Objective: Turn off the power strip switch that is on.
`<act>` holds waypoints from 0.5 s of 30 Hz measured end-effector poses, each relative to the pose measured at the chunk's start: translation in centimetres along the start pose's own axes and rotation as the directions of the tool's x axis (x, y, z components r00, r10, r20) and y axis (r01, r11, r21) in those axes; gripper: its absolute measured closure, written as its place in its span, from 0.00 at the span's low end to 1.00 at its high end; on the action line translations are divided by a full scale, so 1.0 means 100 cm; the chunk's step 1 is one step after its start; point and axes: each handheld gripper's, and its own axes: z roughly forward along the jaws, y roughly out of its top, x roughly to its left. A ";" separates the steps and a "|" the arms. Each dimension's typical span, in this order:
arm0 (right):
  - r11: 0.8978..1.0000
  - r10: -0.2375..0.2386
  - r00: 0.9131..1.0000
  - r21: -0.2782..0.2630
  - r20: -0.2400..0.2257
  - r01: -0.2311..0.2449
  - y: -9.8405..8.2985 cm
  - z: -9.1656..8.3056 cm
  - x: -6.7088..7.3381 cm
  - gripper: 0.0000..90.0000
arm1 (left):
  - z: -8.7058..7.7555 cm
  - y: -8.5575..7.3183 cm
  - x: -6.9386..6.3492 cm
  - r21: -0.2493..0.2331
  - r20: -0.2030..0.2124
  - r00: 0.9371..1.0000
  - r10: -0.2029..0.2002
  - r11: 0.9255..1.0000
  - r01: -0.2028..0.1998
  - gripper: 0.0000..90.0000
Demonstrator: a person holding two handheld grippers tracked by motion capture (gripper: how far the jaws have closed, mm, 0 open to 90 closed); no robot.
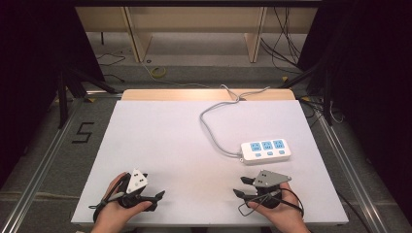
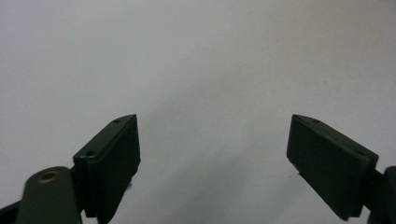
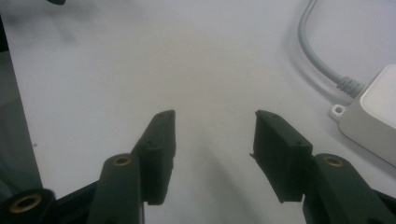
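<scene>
A white power strip (image 1: 266, 149) with three blue sockets lies on the white table (image 1: 165, 141) at the right. Its grey cable (image 1: 214, 133) runs off over the far edge. My right gripper (image 1: 241, 187) rests near the front edge, just in front of the strip, with its jaws pointing left. In the right gripper view this gripper (image 3: 215, 114) is open over bare table, and the strip's corner (image 3: 373, 116) and cable (image 3: 322, 60) lie to its right. My left gripper (image 1: 156, 198) sits at the front left, pointing right. It stands wide open (image 2: 214, 119) with nothing between the jaws.
A wooden strip (image 1: 204, 94) borders the table's far edge. Dark stands (image 1: 63, 97) flank the table on both sides. The floor beyond holds loose cables (image 1: 158, 73), wooden shelf legs (image 1: 136, 39) and a taped "5" (image 1: 82, 132) at the left.
</scene>
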 end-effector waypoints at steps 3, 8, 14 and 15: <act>1.000 -0.012 1.000 0.016 -0.003 0.012 0.000 0.001 0.001 0.61 | 0.000 0.000 0.001 -0.001 -0.001 1.000 -0.005 1.000 0.005 0.19; 0.999 -0.032 0.999 0.018 0.007 0.032 0.002 -0.002 0.002 0.77 | 0.000 0.000 0.001 -0.001 0.003 1.000 -0.002 1.000 0.002 0.20; 0.998 -0.056 0.998 0.044 0.035 0.054 0.004 -0.004 0.001 0.98 | 0.000 0.000 0.001 -0.005 -0.002 1.000 -0.005 1.000 0.005 0.20; 0.998 -0.053 0.998 0.043 0.035 0.052 0.004 -0.004 0.001 1.00 | 0.000 0.000 0.001 -0.008 -0.003 1.000 -0.010 1.000 0.010 0.20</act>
